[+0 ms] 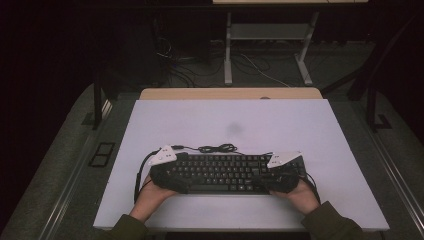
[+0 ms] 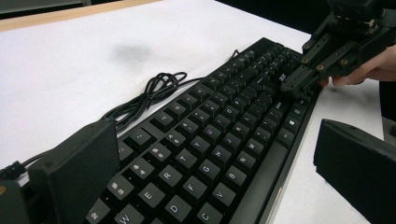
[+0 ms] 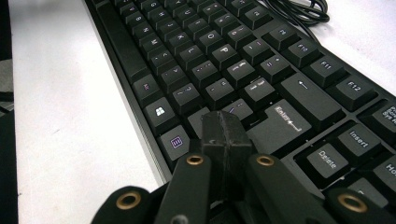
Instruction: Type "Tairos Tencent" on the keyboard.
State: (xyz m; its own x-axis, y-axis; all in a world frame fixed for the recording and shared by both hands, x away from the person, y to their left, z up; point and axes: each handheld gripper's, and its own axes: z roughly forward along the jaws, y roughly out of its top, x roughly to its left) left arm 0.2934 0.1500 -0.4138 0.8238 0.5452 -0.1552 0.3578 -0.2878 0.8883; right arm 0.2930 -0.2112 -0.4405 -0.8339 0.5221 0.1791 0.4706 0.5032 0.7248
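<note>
Now, two grippers met one keyboard (image 1: 225,172).
Right gripper (image 3: 226,128), jaws closed, pressed keys directly beneath; left gripper (image 2: 210,158) straddled the keyboard's other end, jaws apart.

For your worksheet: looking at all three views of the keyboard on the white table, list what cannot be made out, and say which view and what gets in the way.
1. Right gripper view: the key under the shut right hand-held gripper is covered by its tips.
2. Left gripper view: the keyboard is cut off at the bottom edge, and a jaw hides its corner.
3. High view: key legends are too small; both hands cover the keyboard's ends.
4. High view: the cable plug end cannot be made out.
</note>
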